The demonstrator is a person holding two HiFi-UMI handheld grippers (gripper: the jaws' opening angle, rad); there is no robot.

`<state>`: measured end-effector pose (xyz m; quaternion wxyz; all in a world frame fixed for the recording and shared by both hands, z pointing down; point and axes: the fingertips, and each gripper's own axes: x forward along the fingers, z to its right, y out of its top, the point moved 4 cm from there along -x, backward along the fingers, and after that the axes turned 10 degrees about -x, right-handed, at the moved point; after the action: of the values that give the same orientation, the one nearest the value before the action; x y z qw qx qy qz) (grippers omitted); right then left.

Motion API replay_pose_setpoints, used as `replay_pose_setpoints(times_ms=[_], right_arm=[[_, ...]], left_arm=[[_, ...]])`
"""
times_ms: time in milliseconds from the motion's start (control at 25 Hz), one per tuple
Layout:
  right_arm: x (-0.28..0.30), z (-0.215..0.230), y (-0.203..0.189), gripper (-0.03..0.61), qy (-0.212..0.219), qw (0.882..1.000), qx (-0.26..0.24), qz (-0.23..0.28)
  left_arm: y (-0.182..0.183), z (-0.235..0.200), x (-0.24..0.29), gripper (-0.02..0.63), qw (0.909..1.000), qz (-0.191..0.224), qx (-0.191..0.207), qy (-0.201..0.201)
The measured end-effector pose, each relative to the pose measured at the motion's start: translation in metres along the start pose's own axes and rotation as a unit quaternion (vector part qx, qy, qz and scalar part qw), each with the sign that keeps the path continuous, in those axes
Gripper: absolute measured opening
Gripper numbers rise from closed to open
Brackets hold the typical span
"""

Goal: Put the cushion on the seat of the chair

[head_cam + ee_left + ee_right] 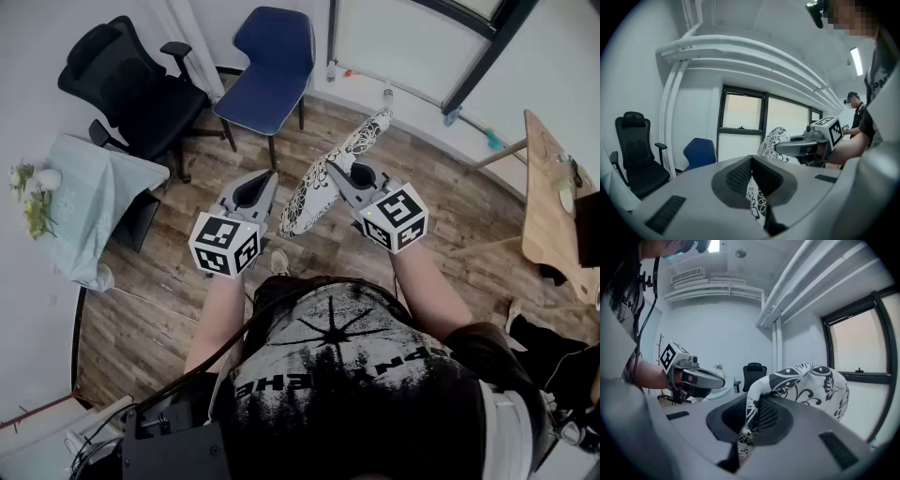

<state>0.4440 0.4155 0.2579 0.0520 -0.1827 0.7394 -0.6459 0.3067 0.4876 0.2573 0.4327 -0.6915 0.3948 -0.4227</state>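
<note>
A black-and-white floral cushion (330, 178) hangs in the air in front of me, tilted up to the right. My right gripper (345, 176) is shut on its upper edge; in the right gripper view the fabric (806, 385) bulges over the closed jaws. Beside the cushion's lower end, my left gripper (265, 183) has its pads together, with patterned fabric (755, 200) showing in the slit between them. The blue chair (272, 66) stands ahead on the wooden floor with its seat bare; the left gripper view shows the blue chair (699, 153) beyond the jaws.
A black office chair (131, 84) stands left of the blue one. A cloth-covered table (98, 187) with flowers (33, 199) is at the left, a wooden table (553, 202) at the right. A window wall runs behind. Another person (855, 115) stands far right.
</note>
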Motion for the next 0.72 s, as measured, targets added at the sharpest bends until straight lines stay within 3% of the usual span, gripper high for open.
replay_pose_setpoints(times_ms=[720], right_arm=[[0.004, -0.014, -0.001, 0.025, 0.038, 0.999, -0.003, 0.008]], left_arm=[[-0.008, -0.001, -0.004, 0.015, 1.0, -0.004, -0.003, 0.008]])
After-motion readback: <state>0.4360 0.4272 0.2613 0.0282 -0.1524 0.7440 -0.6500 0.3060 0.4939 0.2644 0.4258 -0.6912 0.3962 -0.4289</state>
